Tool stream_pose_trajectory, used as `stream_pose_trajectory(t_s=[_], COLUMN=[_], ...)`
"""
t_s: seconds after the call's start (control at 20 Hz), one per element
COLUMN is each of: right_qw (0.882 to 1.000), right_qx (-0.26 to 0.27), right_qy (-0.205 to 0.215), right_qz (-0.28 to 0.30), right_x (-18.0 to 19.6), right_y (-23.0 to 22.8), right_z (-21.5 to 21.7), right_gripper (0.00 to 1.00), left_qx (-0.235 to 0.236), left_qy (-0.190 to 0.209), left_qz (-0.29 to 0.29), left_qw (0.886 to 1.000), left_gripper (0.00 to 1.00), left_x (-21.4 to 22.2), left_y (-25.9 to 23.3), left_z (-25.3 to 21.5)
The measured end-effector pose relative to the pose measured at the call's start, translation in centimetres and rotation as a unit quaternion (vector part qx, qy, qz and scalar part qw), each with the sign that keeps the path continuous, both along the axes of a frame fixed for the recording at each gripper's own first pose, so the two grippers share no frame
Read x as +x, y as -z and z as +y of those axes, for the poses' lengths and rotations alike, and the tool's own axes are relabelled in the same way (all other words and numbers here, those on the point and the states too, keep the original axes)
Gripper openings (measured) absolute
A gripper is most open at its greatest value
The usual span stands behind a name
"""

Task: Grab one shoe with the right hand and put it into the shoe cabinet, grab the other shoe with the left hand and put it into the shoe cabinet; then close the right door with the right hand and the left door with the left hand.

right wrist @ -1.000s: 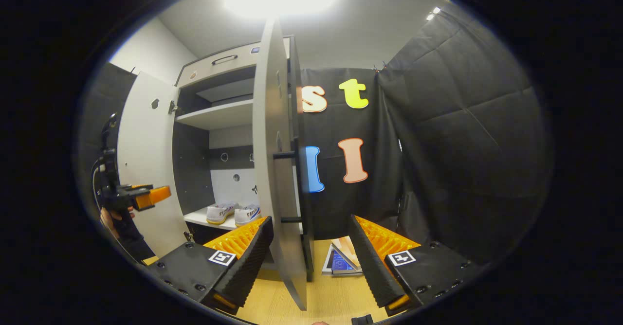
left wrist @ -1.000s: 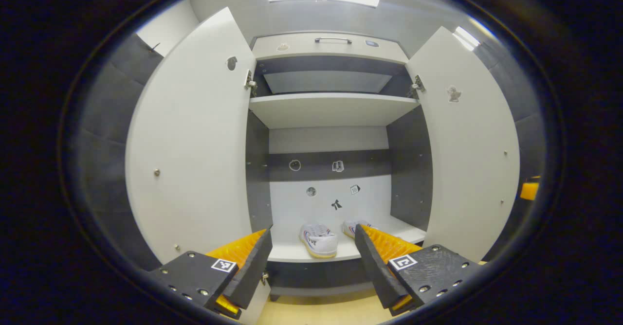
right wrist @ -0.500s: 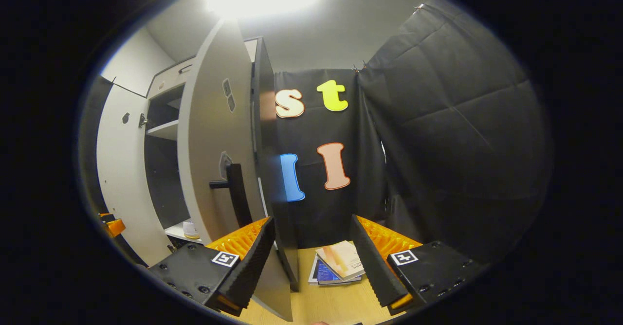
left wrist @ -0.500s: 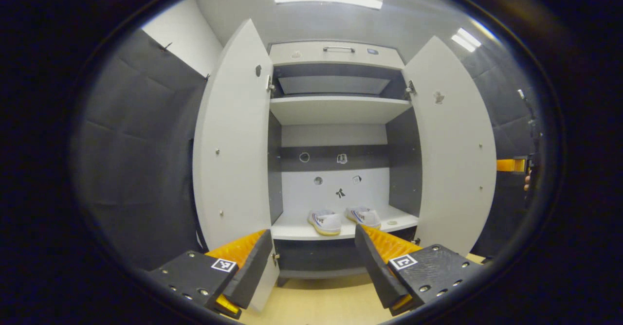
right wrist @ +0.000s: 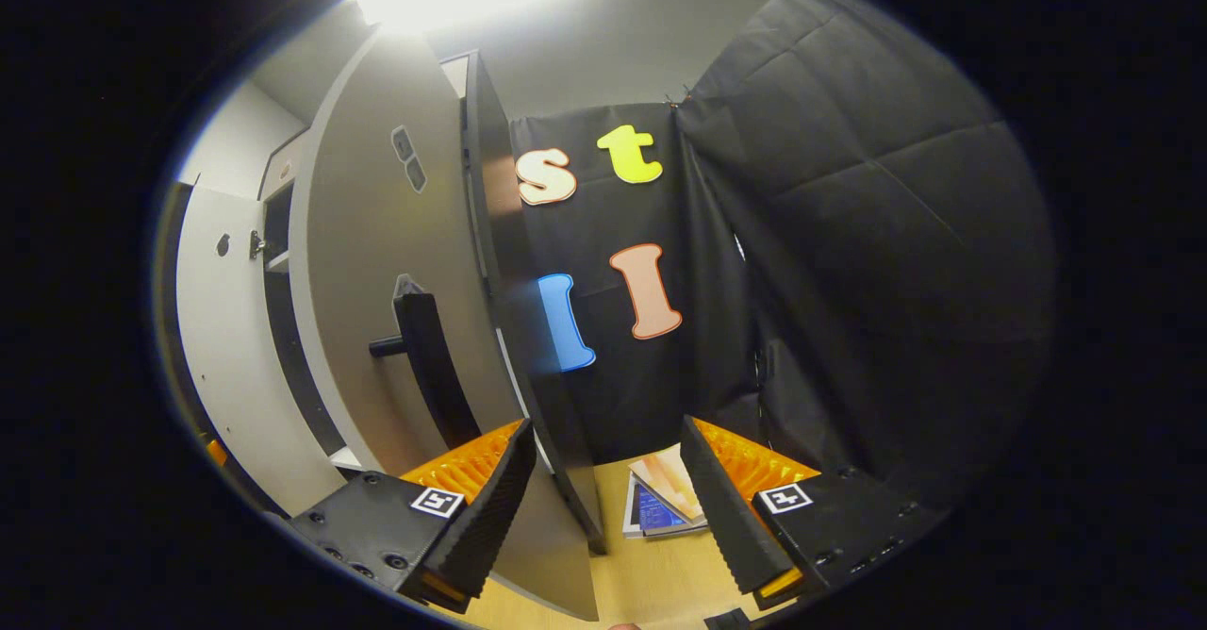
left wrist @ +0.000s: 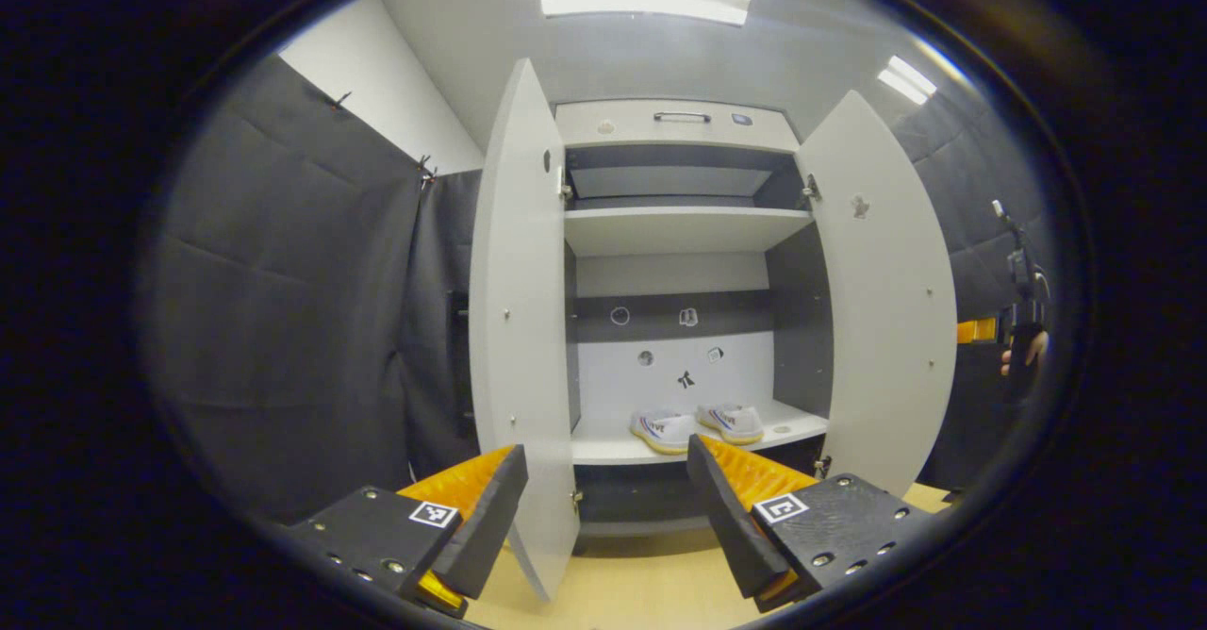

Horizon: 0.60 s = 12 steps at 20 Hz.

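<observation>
Currently both white low-top sneakers sit side by side on the bottom shelf of the tall white-and-grey shoe cabinet [left wrist: 681,229]: one sneaker [left wrist: 662,429] nearer the left, the other [left wrist: 732,422] just to its right, toes pointing out. Both cabinet doors stand open. In the left gripper view the white left door [left wrist: 521,328] is swung out edge-on, its lower edge between the fingers of the left gripper [left wrist: 603,507], no contact visible. That gripper's fingers are spread apart, nothing between the pads. White right door [left wrist: 877,300] is open wide, and beyond it, at the far right, a hand [left wrist: 1023,355] holds the other tool.

In the right gripper view, the right gripper [right wrist: 608,498] sits behind the right door [right wrist: 396,262], looking at its outer face with the black bar handle [right wrist: 424,356]. Fingers apart, empty; whether the left finger touches the door I cannot tell. A small stack of books [right wrist: 660,503] lies on the light wood floor [right wrist: 660,573] between the fingers, farther off.
</observation>
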State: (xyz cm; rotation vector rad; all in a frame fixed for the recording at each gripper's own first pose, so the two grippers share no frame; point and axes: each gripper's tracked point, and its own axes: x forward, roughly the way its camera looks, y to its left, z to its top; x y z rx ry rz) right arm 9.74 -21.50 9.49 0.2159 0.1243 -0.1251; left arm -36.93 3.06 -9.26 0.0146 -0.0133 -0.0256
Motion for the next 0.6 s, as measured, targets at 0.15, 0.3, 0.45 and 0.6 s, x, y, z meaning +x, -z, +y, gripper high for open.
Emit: stream_pose_trajectory(t_s=[0.15, 0.3, 0.45, 0.6], right_qw=[0.998, 0.994, 0.997, 0.999], right_qx=[-0.059, -0.107, -0.078, -0.048], right_qy=[0.023, 0.023, 0.003, -0.009], right_qz=[-0.003, -0.005, -0.002, -0.003], right_x=[-0.5, -0.8, -0.7, -0.5], right_y=[-0.6, -1.3, -1.0, -0.5], right_z=[0.6, 2.3, 4.4, 6.1], right_gripper=[0.97, 0.98, 0.98, 0.98], left_qx=[-0.006, -0.017, -0.025, -0.028], left_qy=[-0.009, -0.022, -0.032, -0.045], left_qz=[0.001, 0.005, 0.007, 0.008], left_qw=[1.0, 1.0, 0.999, 0.999], left_gripper=[0.99, 1.0, 0.98, 0.98], left_x=[-0.4, -0.8, -1.4, -1.8], left_y=[-0.1, 0.2, 0.6, 0.5], left_z=[2.2, 4.4, 6.4, 8.4])
